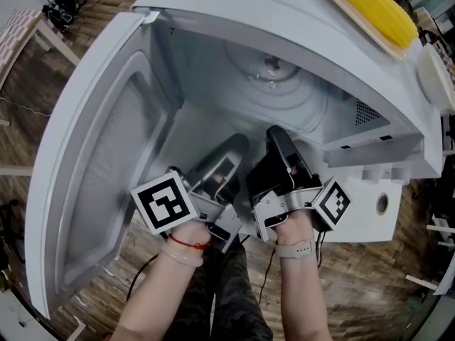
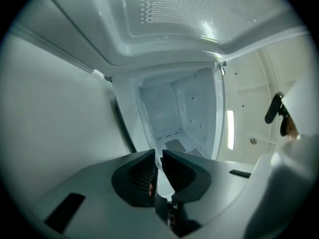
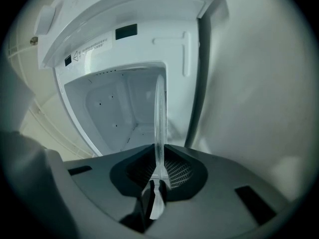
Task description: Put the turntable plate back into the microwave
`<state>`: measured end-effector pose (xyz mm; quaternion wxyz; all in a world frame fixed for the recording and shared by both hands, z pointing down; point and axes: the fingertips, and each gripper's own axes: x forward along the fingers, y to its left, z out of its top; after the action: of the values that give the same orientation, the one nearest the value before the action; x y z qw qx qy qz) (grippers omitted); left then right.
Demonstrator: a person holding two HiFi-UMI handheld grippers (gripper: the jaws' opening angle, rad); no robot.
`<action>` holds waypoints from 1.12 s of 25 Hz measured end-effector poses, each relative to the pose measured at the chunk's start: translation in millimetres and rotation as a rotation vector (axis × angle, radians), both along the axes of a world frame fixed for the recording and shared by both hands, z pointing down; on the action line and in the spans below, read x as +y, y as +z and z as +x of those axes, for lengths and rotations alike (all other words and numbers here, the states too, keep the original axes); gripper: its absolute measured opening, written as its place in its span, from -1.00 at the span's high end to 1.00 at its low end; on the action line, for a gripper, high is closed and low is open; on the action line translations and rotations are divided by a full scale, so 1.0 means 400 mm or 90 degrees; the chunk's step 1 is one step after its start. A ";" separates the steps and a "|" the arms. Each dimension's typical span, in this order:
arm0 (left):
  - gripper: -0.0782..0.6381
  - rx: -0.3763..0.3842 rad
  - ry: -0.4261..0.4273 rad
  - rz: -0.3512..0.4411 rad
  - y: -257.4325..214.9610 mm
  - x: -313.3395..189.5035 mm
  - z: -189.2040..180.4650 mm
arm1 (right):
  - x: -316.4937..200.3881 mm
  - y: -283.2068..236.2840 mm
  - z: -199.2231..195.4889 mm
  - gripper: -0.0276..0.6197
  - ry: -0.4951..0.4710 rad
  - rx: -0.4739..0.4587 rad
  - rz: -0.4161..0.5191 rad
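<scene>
The clear glass turntable plate (image 1: 274, 84) hangs inside the open white microwave (image 1: 370, 69), partly over the cavity floor. My left gripper (image 1: 238, 146) and right gripper (image 1: 279, 137) reach in side by side, each shut on the plate's near rim. In the left gripper view the jaws of the left gripper (image 2: 158, 156) pinch a thin pale strip of glass plate (image 2: 162, 178). The right gripper (image 3: 159, 151) shows the plate (image 3: 159, 113) edge-on, rising straight from between its jaws toward the cavity's back wall.
The microwave door (image 1: 99, 169) stands swung open at the left, close beside my left hand. A yellow corn-like object (image 1: 370, 6) on a board lies on top of the microwave. The control panel (image 1: 370, 204) with a knob is to the right. Wooden floor lies below.
</scene>
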<state>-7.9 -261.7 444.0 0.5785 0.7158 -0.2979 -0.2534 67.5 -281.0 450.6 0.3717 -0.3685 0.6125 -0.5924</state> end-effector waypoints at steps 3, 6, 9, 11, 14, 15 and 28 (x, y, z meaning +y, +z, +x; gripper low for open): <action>0.65 -0.047 0.025 0.022 0.000 -0.001 0.004 | 0.001 0.004 0.000 0.73 0.005 0.004 0.003; 0.66 -0.087 0.052 0.047 -0.008 -0.011 0.011 | 0.005 -0.005 0.002 0.73 0.000 0.039 0.009; 0.66 -0.084 0.054 0.044 -0.008 -0.014 0.010 | 0.031 -0.012 -0.008 0.73 -0.046 0.106 0.015; 0.66 -0.078 0.047 0.041 -0.007 -0.015 0.008 | 0.054 -0.015 -0.022 0.73 -0.094 0.158 0.017; 0.66 -0.082 0.039 0.027 0.000 -0.014 0.005 | 0.084 -0.020 -0.045 0.73 -0.177 0.289 0.034; 0.66 -0.086 0.037 0.021 0.004 -0.013 0.004 | 0.091 -0.022 -0.050 0.74 -0.203 0.352 0.049; 0.66 -0.370 0.146 0.169 -0.015 0.013 0.054 | 0.076 0.010 -0.045 0.85 -0.312 0.776 0.111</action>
<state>13.8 -256.6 438.0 0.3960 0.8560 -0.3323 -0.0083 49.5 -250.4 454.8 -0.1585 -0.4563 0.8250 -0.2932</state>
